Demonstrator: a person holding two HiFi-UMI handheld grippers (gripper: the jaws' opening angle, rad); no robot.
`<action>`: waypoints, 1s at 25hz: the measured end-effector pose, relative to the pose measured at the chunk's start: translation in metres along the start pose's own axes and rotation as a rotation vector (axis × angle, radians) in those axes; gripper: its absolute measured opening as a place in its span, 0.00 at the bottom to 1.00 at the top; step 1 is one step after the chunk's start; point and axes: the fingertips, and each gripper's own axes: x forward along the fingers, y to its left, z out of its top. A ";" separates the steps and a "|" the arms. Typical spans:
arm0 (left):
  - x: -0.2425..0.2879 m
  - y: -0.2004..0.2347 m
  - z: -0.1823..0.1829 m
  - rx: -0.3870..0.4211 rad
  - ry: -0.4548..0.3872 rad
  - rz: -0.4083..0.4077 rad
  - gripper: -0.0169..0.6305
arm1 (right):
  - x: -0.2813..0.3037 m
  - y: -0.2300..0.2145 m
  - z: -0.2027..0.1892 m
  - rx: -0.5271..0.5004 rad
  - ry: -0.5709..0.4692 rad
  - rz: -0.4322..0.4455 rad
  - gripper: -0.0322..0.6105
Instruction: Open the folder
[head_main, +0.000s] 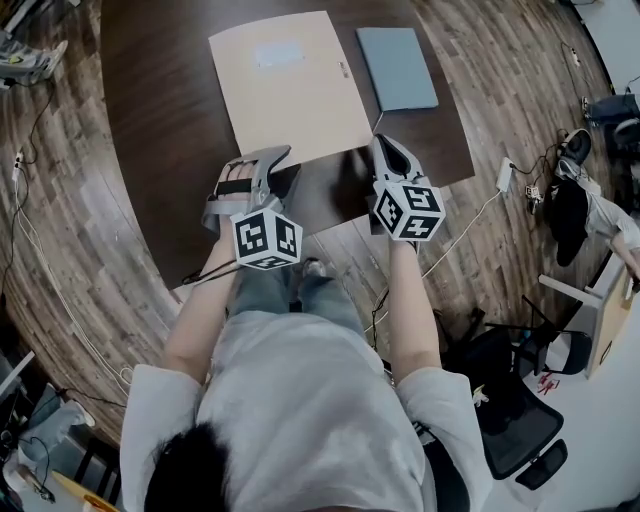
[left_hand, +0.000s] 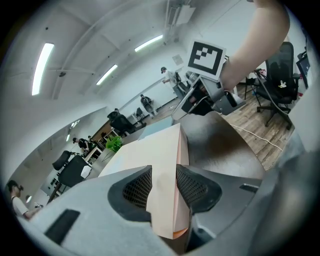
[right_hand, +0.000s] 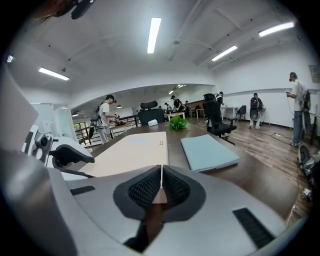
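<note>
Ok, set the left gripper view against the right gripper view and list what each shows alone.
Only the left: the person's forearm and the right gripper from outside, plus the left gripper's fingers pinching the tan folder's corner. Only the right: its own fingers shut on the folder's thin edge, and the left gripper from outside. Both: the folder, dark table, green plant.

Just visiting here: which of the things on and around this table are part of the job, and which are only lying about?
In the job: the tan folder, gripped at its near corners by the left hand-held gripper and the right hand-held gripper.

Lying about: the blue-grey folder beside it, the office chair, the white cable on the floor.
</note>
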 end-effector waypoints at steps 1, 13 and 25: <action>0.000 0.000 0.000 -0.001 0.000 -0.001 0.24 | 0.004 -0.003 -0.003 0.008 0.008 -0.006 0.07; 0.002 -0.002 -0.002 -0.070 -0.017 -0.024 0.18 | 0.023 -0.006 -0.011 -0.044 0.119 0.022 0.07; -0.017 0.026 0.000 -0.488 -0.145 0.043 0.14 | 0.023 0.003 -0.012 -0.091 0.135 0.050 0.07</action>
